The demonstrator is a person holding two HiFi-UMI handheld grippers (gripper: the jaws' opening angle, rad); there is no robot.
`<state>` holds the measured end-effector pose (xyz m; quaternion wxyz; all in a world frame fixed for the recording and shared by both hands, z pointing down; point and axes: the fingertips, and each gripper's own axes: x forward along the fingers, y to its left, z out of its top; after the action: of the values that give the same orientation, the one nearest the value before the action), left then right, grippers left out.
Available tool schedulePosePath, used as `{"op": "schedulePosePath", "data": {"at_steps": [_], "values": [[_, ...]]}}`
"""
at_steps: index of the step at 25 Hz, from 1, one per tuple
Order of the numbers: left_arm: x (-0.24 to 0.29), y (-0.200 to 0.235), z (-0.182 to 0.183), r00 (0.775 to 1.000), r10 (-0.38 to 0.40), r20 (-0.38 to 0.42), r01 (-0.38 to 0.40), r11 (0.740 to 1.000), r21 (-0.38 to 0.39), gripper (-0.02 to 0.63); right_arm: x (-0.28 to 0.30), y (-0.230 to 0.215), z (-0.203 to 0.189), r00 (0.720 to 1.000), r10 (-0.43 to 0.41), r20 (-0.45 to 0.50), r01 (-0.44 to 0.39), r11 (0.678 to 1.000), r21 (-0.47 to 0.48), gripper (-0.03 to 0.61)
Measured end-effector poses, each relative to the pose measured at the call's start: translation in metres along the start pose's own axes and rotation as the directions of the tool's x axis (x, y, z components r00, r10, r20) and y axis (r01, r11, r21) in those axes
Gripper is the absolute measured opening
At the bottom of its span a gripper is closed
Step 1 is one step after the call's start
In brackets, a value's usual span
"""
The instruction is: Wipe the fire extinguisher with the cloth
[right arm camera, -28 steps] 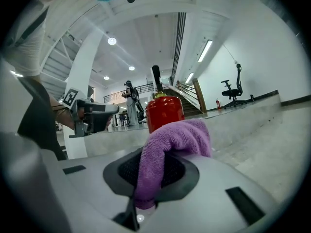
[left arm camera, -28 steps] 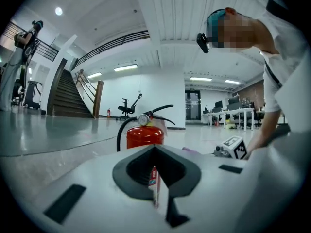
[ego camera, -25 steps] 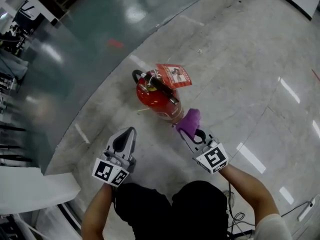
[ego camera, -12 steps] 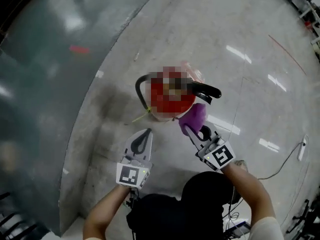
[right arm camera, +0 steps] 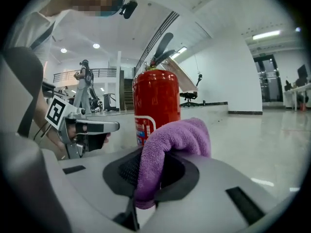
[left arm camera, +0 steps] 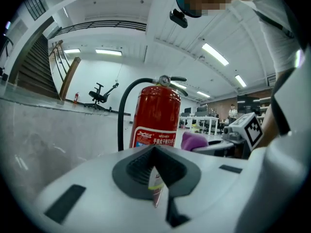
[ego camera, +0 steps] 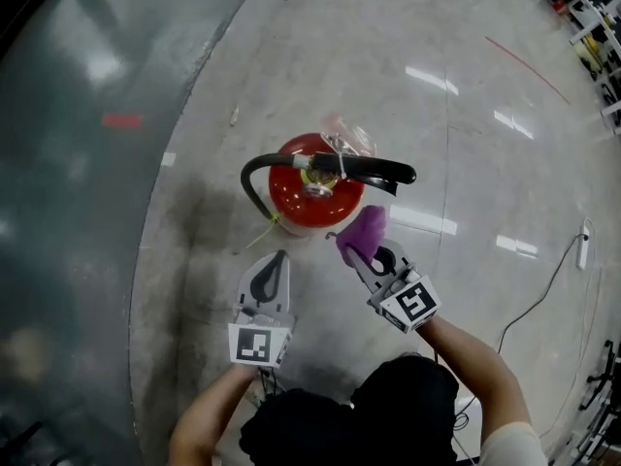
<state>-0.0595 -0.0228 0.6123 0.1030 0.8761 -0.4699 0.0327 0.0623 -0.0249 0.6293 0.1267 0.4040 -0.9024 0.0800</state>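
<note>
A red fire extinguisher stands upright on the pale floor, with a black hose curving off its left and a black handle on top. My right gripper is shut on a purple cloth, which sits against or just short of the cylinder's near right side. In the right gripper view the cloth bulges out of the jaws in front of the extinguisher. My left gripper is shut and holds nothing, a short way in front of the extinguisher.
A grey glossy wall runs along the left. A power strip and its cable lie on the floor at the right. A clear plastic tag hangs at the extinguisher's far side.
The head view has swung until it looks almost straight down on the extinguisher. The right gripper keeps the cloth by the cylinder's near right side. The left gripper stays shut.
</note>
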Motion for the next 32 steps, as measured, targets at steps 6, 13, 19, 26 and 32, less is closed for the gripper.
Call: {"op": "schedulePosePath", "data": {"at_steps": [6,13,19,26,32], "values": [[0.012,-0.001,-0.011,1.0,0.019,0.02,-0.02,0.996,0.081,0.005,0.022,0.018,-0.078,0.999,0.008,-0.043,-0.005,0.997,0.083,0.055],[0.01,-0.008,-0.022,1.0,-0.013,0.027,0.011,0.997,0.077,0.005,0.064,0.02,-0.138,0.997,-0.023,-0.074,0.035,0.986,0.163,0.055],[-0.002,-0.012,-0.018,0.999,-0.025,0.023,0.024,0.998,0.06,0.005,0.09,0.007,-0.155,0.995,-0.052,-0.088,0.068,0.981,0.182,0.055],[-0.011,-0.002,-0.014,0.999,-0.014,0.032,0.012,0.998,0.061,0.005,0.091,0.01,-0.15,0.997,-0.027,-0.079,0.038,0.989,0.141,0.055],[-0.015,-0.001,-0.015,0.999,-0.019,0.03,0.018,0.998,0.057,0.005,0.083,0.02,-0.115,0.998,0.031,-0.051,-0.025,0.992,0.12,0.055]]}}
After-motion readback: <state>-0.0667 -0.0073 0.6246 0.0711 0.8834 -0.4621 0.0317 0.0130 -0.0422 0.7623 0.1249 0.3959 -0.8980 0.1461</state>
